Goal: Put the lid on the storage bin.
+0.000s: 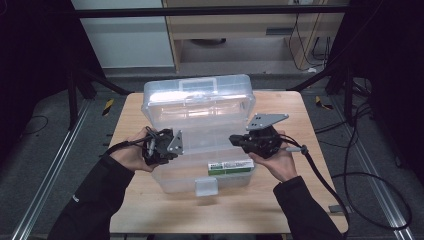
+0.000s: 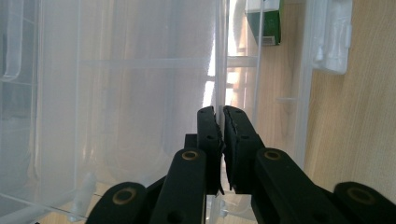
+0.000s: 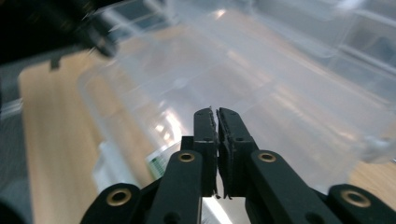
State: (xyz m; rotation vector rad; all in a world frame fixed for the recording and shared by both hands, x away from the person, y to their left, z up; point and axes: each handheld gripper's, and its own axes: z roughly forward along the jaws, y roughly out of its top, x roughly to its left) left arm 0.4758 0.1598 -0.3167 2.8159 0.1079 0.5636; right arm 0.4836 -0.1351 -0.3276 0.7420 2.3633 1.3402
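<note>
While the left hand-held gripper point(image 2: 220, 112) pinches its wall, the clear plastic box point(image 1: 200, 107) stands open.

Right gripper view is motion-blurred: clear plastic box point(image 3: 261, 65) and green-white carton point(image 3: 156, 163) are smeared, carton label unreadable. Carton point(image 2: 265, 21) is cut off by top edge in left gripper view; its print is too small to read in high view point(image 1: 230, 166). Left gripper point(image 2: 219, 114) pads hide the bit of box wall point(image 2: 218, 70) between them. Dark surroundings in high view: no detail.
</note>
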